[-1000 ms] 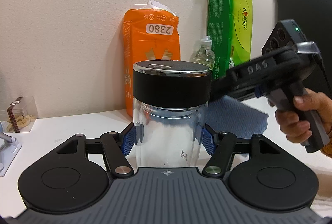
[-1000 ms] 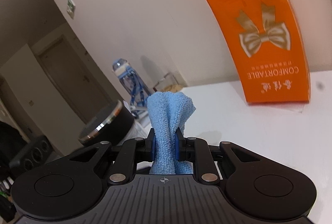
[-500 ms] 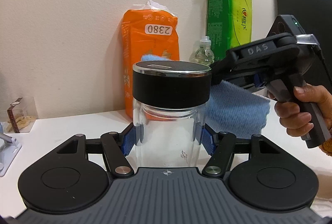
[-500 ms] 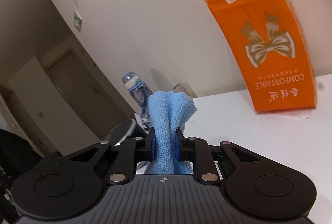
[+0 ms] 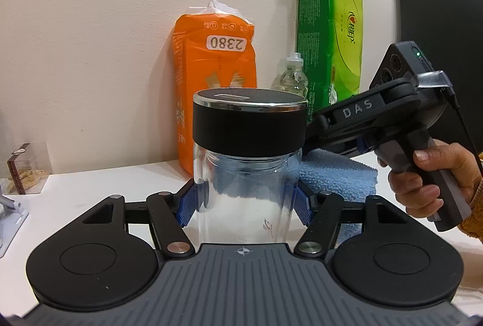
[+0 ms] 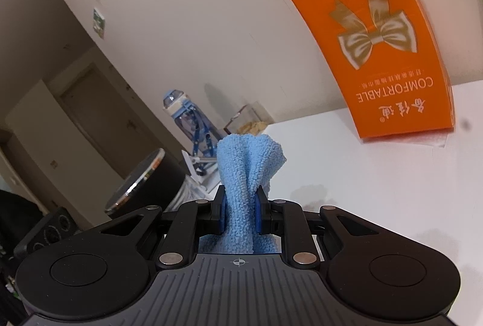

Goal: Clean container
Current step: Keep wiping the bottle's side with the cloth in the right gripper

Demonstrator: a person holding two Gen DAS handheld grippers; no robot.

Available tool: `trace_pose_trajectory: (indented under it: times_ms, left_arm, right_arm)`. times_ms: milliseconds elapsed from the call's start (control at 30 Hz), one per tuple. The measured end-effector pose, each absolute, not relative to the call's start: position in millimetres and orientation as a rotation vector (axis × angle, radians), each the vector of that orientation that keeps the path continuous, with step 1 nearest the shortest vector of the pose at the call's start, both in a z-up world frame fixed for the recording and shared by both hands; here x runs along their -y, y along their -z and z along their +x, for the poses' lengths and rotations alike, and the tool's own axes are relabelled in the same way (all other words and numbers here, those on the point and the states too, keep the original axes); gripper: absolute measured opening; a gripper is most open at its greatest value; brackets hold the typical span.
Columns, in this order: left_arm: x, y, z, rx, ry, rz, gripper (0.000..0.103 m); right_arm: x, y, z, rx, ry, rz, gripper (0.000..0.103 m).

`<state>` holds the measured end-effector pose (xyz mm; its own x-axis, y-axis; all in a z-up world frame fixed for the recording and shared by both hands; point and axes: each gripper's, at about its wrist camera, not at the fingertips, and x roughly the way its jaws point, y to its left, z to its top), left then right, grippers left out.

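Observation:
A clear glass jar (image 5: 244, 199) with a black, chrome-rimmed lid (image 5: 249, 121) stands upright on the white table. My left gripper (image 5: 244, 204) is shut on the jar body just below the lid. My right gripper (image 6: 240, 213) is shut on a bunched blue cloth (image 6: 246, 175). In the left wrist view the right gripper (image 5: 377, 121) reaches in from the right, and the cloth (image 5: 338, 178) hangs against the jar's right rear side. The lid (image 6: 145, 184) shows at the left of the right wrist view.
An orange tissue pack (image 5: 215, 93) and a tall green pack (image 5: 329, 21) stand against the wall behind the jar, with a small plastic bottle (image 5: 291, 78) between them. A clear box (image 5: 25, 169) sits far left. A blue-capped bottle (image 6: 181, 121) stands beyond the cloth.
My right gripper rose with the cloth half a second ago and has come back down, so the cloth now lies lower behind the jar's right side. The left gripper and jar have not moved.

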<state>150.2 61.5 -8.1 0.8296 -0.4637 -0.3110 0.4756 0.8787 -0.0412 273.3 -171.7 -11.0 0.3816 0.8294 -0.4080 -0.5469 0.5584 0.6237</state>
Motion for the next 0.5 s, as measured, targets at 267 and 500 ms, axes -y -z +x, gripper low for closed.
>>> trace_pose_trajectory:
  times_ms: [267,500]
  left_arm:
    - [-61,8,151,-0.319,0.498,0.037,0.079]
    - [-63,7,152,-0.319,0.498,0.033,0.079]
  right_arm:
    - [170,24,273,-0.798,-0.887,0.397,0.016]
    - [165,32,269,-0.832,-0.856,0.329,0.016]
